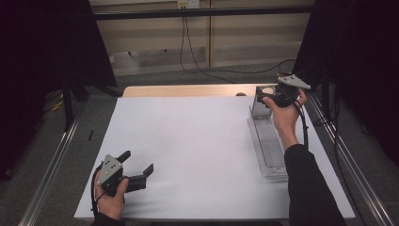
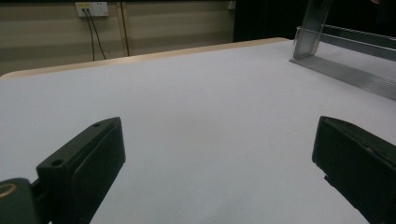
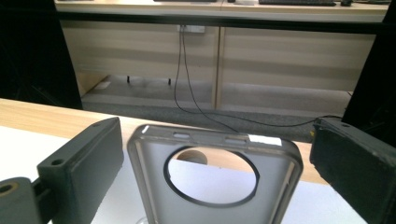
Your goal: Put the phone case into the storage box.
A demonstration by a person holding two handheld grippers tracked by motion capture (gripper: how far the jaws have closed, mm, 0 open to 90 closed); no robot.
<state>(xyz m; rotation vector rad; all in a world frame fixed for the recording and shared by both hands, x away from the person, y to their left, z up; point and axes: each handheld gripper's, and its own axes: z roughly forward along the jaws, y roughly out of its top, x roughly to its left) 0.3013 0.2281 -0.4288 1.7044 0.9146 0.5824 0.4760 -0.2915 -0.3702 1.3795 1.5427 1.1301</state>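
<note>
A grey phone case [image 3: 154, 186] with a round hole stands upright at the far end of a clear ribbed tray [image 1: 270, 146] on the right of the table. My right gripper [image 3: 215, 140] is open, its jaws wide apart on either side of the case's top, with a gap showing on the right. In the high view the right gripper [image 1: 264, 91] hovers at the case [image 1: 259, 104]. My left gripper [image 1: 138, 161] rests open near the front left of the white sheet, nothing between its jaws. In the left gripper view the left gripper [image 2: 217, 135] faces bare sheet, the tray [image 2: 345, 70] far right.
A white sheet [image 1: 197, 141] covers most of the wooden table [image 1: 179, 90]. Metal rails [image 1: 51, 160] run along both sides. Cables [image 1: 188, 52] hang from a wall socket behind the table. Dark curtains stand at left and right.
</note>
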